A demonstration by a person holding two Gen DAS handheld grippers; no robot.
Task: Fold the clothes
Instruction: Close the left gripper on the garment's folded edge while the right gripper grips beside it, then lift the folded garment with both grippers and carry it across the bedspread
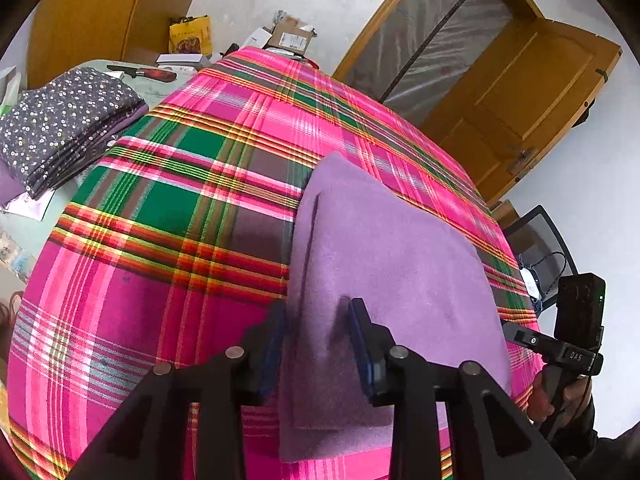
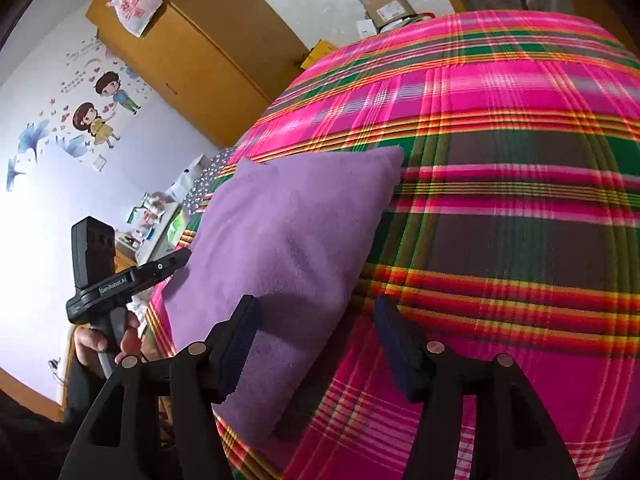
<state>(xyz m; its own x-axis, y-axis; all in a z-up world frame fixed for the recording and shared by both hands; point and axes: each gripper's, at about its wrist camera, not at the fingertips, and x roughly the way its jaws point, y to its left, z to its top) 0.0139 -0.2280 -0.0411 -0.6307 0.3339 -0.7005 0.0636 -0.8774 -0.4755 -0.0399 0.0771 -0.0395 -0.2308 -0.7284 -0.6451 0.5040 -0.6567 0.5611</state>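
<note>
A folded purple cloth (image 1: 384,264) (image 2: 288,236) lies flat on the pink and green plaid tablecloth (image 1: 168,208) (image 2: 520,208). My left gripper (image 1: 318,308) is open above the cloth's near left edge, with one finger over the plaid and the other over the purple fabric. My right gripper (image 2: 316,304) is also open, standing over the cloth's near right edge with its right finger above the plaid. Each gripper shows in the other's view, held in a hand beside the cloth: the right gripper (image 1: 520,336) and the left gripper (image 2: 176,260).
A stack of folded dark floral cloths (image 1: 60,128) sits at the table's far left, with a red-handled knife (image 1: 144,74) behind it. Cardboard boxes (image 1: 292,38) (image 2: 388,8) stand at the far end. A wooden door (image 1: 520,100) and a chair (image 1: 540,248) are to the right.
</note>
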